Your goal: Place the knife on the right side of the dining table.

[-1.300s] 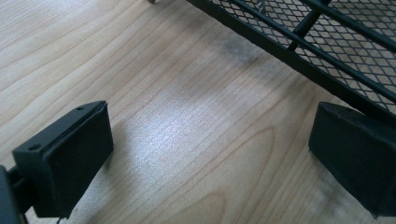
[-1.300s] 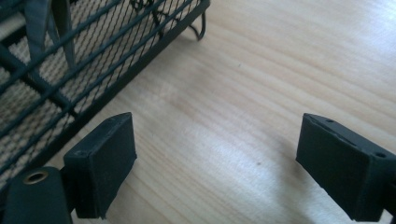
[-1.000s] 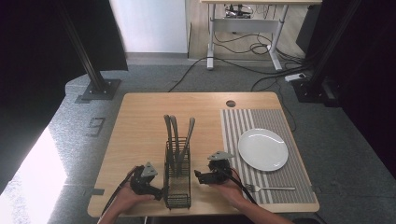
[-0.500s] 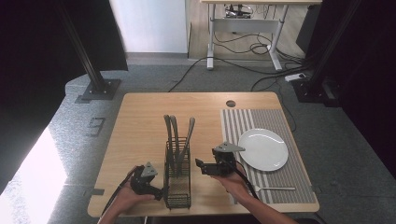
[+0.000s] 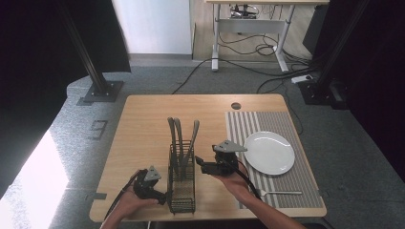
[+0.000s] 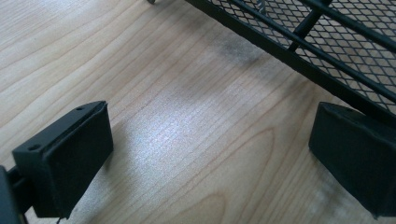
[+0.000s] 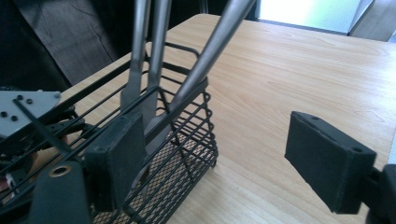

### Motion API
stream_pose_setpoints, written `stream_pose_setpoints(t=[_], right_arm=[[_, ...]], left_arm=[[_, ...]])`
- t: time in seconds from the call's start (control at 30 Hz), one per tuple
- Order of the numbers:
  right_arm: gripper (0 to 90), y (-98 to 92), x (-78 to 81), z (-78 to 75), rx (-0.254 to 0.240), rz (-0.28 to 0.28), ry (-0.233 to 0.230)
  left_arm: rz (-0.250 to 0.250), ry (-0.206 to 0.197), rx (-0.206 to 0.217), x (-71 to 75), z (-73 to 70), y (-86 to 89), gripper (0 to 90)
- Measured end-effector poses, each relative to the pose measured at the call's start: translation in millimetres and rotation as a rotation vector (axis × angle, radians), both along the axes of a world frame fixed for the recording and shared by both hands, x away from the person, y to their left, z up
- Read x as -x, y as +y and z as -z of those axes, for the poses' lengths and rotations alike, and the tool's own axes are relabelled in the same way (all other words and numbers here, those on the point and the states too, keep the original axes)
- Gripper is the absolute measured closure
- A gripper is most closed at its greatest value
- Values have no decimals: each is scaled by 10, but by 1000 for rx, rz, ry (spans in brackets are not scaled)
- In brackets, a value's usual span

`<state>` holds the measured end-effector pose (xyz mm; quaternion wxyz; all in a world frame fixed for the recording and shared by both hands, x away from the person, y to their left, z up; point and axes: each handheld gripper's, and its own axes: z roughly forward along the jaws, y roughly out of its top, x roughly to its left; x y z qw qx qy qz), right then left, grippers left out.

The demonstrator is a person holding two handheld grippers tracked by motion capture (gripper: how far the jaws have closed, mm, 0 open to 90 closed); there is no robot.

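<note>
Wooden table (image 5: 143,124): left tongs (image 5: 162,196), jaws wide and empty, sit low beside the wire caddy (image 5: 182,183), seemingly steadying it; right tongs (image 5: 199,164), jaws narrowing yet empty, hover beside its three utensils (image 5: 184,138); beyond them, a plate (image 5: 269,152).

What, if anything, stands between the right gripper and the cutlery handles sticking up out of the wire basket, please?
Nothing visible does. The right gripper hangs beside the wire basket, jaws open and empty, having just been closing slightly. The cutlery handles rise free above the rim, with only air between them.
</note>
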<state>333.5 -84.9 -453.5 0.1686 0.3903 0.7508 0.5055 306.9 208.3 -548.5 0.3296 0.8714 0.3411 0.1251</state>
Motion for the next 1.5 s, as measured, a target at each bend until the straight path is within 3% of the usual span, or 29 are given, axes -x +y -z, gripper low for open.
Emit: stream_pose_setpoints(t=[0.7,0.97,1.2,1.3,1.5], right_arm=[[298,97,-222,-92,-38,6,-13],[303,128,-379,-115,-50,12,-34],[385,178,-536,-122,-53,-19,-35],[421,195,-608,-140,-90,-34,-10],[493,207,-741,-102,-117,-61,34]], left_arm=[[-3,1,1,4,0,-1,0],[-4,2,0,5,-1,-1,0],[-5,2,1,5,0,-2,0],[-4,2,1,5,0,-2,0],[-4,2,1,5,0,-2,0]])
